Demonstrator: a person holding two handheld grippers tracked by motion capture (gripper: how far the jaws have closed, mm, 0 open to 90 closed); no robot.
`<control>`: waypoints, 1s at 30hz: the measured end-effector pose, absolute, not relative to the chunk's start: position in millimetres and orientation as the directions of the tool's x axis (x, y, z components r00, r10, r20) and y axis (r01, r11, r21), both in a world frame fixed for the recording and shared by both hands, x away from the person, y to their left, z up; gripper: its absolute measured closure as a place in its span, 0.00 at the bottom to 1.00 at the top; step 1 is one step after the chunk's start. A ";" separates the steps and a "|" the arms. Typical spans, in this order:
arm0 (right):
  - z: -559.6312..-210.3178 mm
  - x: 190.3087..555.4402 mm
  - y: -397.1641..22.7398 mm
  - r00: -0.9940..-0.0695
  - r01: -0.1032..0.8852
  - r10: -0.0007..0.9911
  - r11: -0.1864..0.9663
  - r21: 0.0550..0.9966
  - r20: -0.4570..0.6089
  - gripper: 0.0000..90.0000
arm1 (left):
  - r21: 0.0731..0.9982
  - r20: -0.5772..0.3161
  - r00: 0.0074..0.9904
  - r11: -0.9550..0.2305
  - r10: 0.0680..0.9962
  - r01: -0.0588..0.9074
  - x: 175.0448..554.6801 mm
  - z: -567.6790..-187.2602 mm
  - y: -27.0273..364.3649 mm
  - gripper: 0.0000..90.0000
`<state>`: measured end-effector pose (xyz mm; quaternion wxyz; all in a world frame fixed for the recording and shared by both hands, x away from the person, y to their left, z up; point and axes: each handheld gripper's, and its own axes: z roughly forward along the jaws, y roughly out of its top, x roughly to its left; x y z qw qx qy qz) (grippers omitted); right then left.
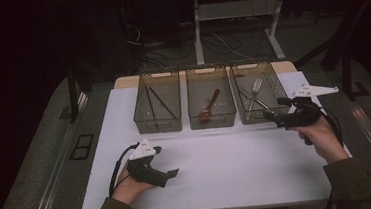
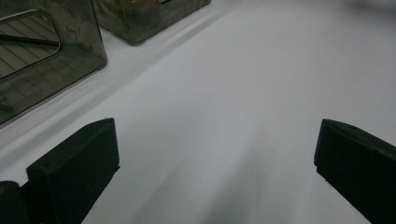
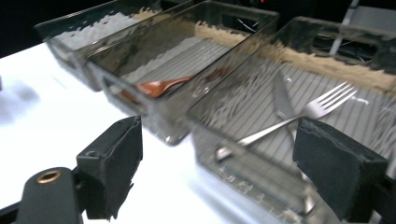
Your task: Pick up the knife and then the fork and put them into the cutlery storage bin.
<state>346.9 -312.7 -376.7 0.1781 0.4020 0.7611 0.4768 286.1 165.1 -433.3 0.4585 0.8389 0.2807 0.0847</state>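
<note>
The right tongs (image 1: 273,115) are spread wide with nothing in them, just beside the right bin (image 1: 259,109). A fork (image 3: 299,116) and a knife (image 3: 281,100) lie crossed inside that bin. The left tongs (image 1: 167,161) are spread wide too, empty, low over the white desk (image 1: 238,165).

fork (image 1: 255,90): silver metal, lying in the right bin (image 1: 273,111), tines toward the far end, handle running back toward the near wall
knife (image 3: 281,100): silver, flat on the same ribbed floor, crossed under the fork
right bin: smoky clear plastic, rectangular, rightmost of three in a row at the table's far side
</note>
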 end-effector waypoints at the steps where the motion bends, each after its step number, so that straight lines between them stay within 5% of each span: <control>1: -378.7 343.7 -312.1 -0.614 0.442 0.781 0.221 0.869 0.114 0.17 | 0.817 -0.114 0.828 -0.423 0.549 0.393 286.0 -433.3 165.5 0.00; 30: -442.7 267.8 -301.8 -0.673 0.469 0.723 0.255 0.845 0.155 0.14 | 0.828 -0.092 0.844 -0.430 0.528 0.359 284.1 -432.1 168.7 0.00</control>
